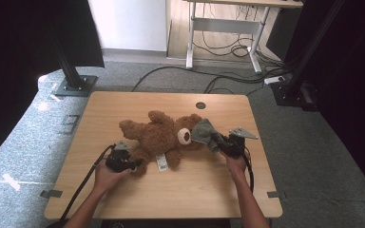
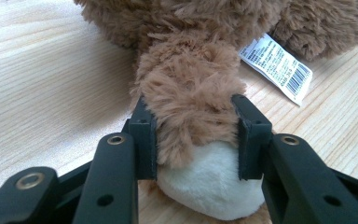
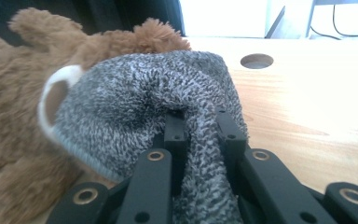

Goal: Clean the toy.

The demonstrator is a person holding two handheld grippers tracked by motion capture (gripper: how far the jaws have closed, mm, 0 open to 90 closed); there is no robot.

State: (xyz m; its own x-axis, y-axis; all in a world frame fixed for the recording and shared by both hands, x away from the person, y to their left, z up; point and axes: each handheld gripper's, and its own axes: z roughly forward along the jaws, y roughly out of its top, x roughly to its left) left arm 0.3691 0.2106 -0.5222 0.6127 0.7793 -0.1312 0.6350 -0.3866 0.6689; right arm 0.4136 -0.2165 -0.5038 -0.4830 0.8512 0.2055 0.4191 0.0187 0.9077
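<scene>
I have the teddy bear (image 1: 158,135) lying on its back across the middle of the wooden table (image 1: 123,199), head toward my right side, and the job in hand looks like working the grey knitted hat (image 1: 203,131) over its head. My right gripper (image 1: 220,142) has its jaws pressed together on a fold of the hat, the knit bunched between the pads in the right gripper view, where the hat (image 3: 140,116) reaches over the top of the head, one pale-lined ear (image 3: 56,95) showing at its open edge. My left gripper (image 1: 134,165) is down at the bear's leg (image 2: 191,88), its jaws against the fur on either side just above the cream sole of the foot (image 2: 209,186); I read that as a steadying grip on the leg, though a light one, since the plush looks barely squeezed. A white care label (image 2: 276,67) lies on the table just beside that leg. I judge the hat part-way on and not seated. The next move calls for the left to anchor the bear firmly while the right draws the hat along the head toward the body, keeping the brim open so it doesn't snag on the ear
</scene>
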